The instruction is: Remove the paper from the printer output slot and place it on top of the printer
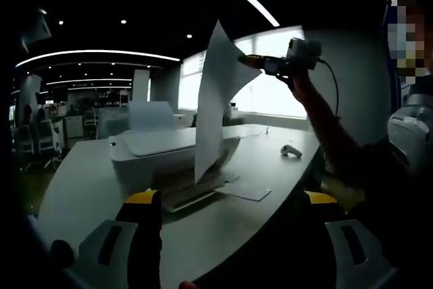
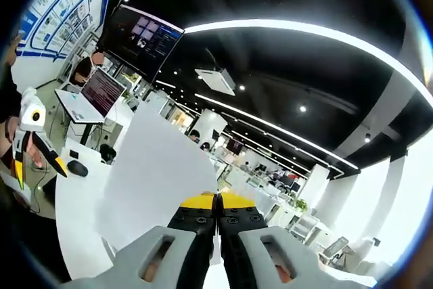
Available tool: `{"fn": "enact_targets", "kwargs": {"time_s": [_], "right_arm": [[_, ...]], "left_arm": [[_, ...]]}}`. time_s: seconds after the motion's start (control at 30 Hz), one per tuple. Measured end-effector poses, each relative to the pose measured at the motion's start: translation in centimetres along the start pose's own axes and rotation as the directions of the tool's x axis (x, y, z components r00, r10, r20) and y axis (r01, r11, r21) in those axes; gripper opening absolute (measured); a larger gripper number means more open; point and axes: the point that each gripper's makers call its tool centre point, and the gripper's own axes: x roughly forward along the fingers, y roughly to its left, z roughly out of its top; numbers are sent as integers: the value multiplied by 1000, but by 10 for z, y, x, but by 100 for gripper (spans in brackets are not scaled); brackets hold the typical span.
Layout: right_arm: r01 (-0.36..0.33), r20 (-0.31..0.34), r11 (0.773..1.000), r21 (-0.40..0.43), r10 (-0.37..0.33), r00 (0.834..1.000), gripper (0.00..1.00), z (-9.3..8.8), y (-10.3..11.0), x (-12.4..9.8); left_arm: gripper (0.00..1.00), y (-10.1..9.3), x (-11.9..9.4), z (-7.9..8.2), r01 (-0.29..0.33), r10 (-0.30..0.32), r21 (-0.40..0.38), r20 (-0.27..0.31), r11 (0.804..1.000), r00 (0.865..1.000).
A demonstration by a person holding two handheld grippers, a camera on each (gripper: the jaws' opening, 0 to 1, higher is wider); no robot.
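Note:
A white sheet of paper [image 1: 220, 99] hangs upright above the front of the white printer [image 1: 162, 147], with its lower edge near the output slot. My right gripper [image 1: 247, 61] comes in from the right and is shut on the sheet's upper edge. In the right gripper view the jaws [image 2: 216, 202] are pressed together on the paper [image 2: 152, 174], which spreads out to the left. My left gripper [image 1: 232, 201] is open and holds nothing; it sits low in front of the printer. It also appears as the open left gripper [image 2: 38, 166] at the far left.
The printer stands on a long grey table [image 1: 81, 187]. A flat sheet [image 1: 243, 192] lies by the printer's front and a small white object [image 1: 291, 151] further right. A person's arm [image 1: 325, 123] reaches over the table's right side. A laptop [image 2: 95, 96] and mouse [image 2: 76, 167] sit on another desk.

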Motion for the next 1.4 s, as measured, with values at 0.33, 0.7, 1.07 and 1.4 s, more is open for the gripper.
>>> {"fn": "enact_targets", "kwargs": {"time_s": [0.33,0.7,1.07,1.4], "right_arm": [[13,-16,999,34,-12,1000,0,-5,-6,2],[9,-23,998,66,-7,1000,0,-7,-9,4],[5,-25,995,104,-2,1000,0,-9,-10,7],[7,-13,991,135,-6,1000,0,-6,-13,10]], "left_arm": [[87,0,-1,1,-1,1,1,1,1000,1000],[87,-1,-1,2,1,-1,2,2,1000,1000],[87,0,-2,2,-1,1,3,4,1000,1000],[87,2,-3,2,-4,4,1,4,1000,1000]]}}
